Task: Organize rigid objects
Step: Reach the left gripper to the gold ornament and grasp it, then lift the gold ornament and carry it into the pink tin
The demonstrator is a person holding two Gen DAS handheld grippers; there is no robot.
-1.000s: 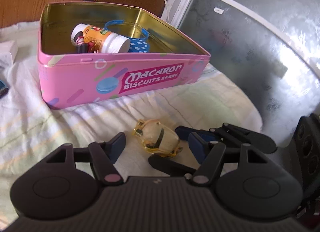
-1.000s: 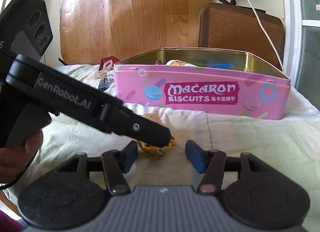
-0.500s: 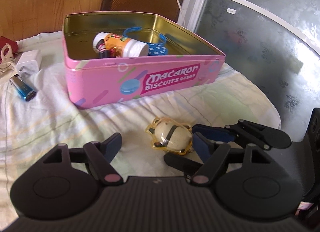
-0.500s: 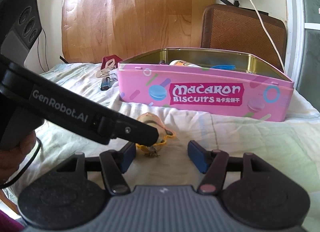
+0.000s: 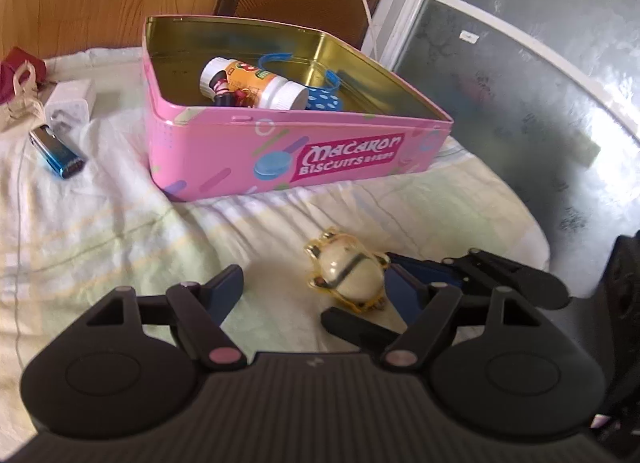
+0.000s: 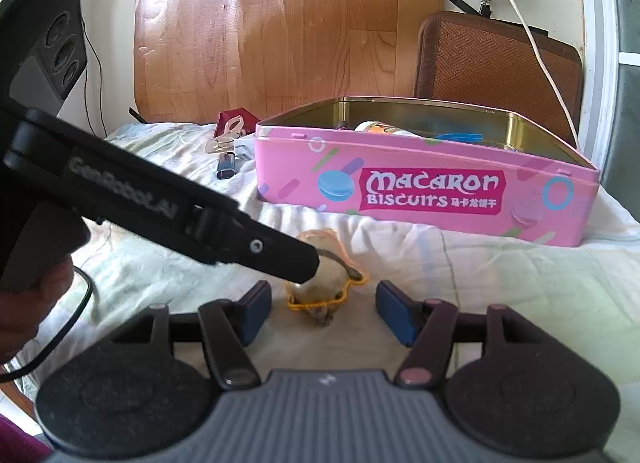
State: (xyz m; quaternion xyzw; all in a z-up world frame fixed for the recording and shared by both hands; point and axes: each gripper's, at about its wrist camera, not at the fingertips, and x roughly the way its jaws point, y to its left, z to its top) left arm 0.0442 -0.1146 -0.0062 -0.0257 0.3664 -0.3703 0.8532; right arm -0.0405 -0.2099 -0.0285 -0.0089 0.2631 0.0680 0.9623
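My left tongs (image 5: 316,287) have spread wider and slid left off the yellow-rimmed trinket (image 5: 348,269), which lies loose at 6 o'clock of the pink tin (image 5: 280,151) between my right tongs' (image 6: 324,307) parted fingers, ready to pinch

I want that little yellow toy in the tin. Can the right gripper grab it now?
Probably yes: the toy lies on the cloth between the right gripper's open fingers, though the left gripper's finger crowds it.

The pink tin (image 6: 432,191) reads "Macaron BISCUITS" on its near wall; the left gripper's (image 5: 316,283) arm reads "GenRobot.AI".
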